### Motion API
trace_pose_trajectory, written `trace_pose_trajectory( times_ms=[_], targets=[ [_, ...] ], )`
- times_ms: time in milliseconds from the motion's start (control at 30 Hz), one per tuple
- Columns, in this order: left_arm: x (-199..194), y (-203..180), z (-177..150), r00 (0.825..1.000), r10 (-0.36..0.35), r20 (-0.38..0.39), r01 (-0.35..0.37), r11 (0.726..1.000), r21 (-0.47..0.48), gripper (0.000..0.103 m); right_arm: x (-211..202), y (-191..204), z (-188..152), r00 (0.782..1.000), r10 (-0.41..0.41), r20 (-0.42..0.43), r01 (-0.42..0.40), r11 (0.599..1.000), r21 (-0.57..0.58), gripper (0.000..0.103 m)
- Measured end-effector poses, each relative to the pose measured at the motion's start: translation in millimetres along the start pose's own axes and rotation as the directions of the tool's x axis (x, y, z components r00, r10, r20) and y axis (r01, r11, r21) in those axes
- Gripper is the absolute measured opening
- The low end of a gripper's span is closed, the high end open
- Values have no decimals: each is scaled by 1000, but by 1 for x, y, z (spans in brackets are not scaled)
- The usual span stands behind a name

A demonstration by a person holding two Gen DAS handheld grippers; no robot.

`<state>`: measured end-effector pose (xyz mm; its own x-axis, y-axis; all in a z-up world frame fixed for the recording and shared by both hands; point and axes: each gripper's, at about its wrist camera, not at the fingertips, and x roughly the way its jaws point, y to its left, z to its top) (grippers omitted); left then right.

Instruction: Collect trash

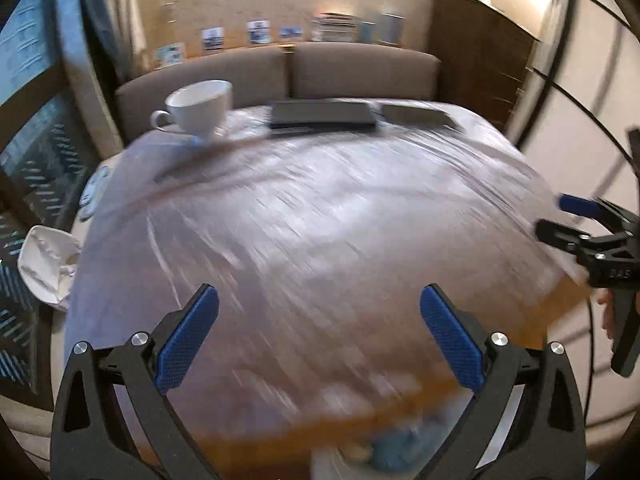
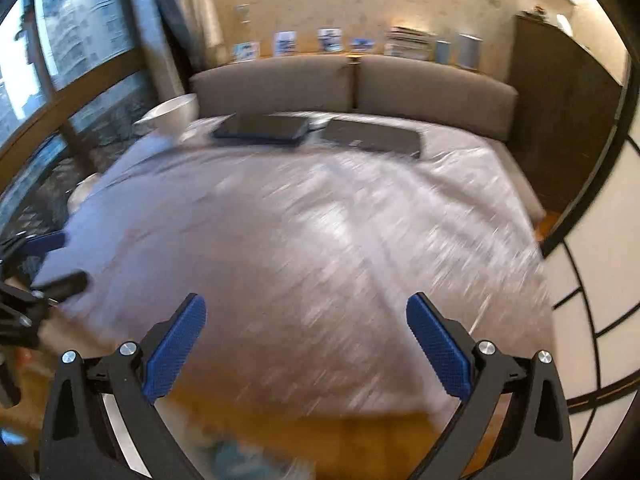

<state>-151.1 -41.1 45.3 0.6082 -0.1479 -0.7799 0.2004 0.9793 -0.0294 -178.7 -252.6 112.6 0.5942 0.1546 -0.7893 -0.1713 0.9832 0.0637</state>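
Almost no legible text from where I sit.

I make out only raised letters on the black body of the right gripper in my left wrist view, something like "DAS", too blurred to be sure. The small cards propped along the ledge behind the sofa carry blue prints I cannot read.
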Motion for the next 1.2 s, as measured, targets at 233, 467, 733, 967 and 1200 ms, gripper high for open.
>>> trace_pose_trajectory(
  times_ms=[233, 467, 733, 967, 1200],
  targets=[
    [58, 48, 50, 996, 93, -8, -94, 991, -97, 101, 58, -53, 46, 997, -72, 8, 71, 994, 88, 99],
    [98, 69, 67, 989, 145, -41, -149, 981, -122, 101, 95, -76, 55, 991, -133, -20, 135, 985, 105, 99],
    [116, 88, 67, 983, 169, -74, -180, 967, -178, 101, 119, -98, 57, 988, -140, -66, 148, 979, 137, 99],
    [118, 93, 70, 983, 168, -77, -180, 968, -177, 102, 128, -96, 59, 982, -165, -87, 174, 979, 102, 99],
    [118, 92, 70, 983, 168, -78, -180, 967, -179, 102, 129, -96, 58, 982, -165, -87, 174, 980, 101, 99]
  ],
)
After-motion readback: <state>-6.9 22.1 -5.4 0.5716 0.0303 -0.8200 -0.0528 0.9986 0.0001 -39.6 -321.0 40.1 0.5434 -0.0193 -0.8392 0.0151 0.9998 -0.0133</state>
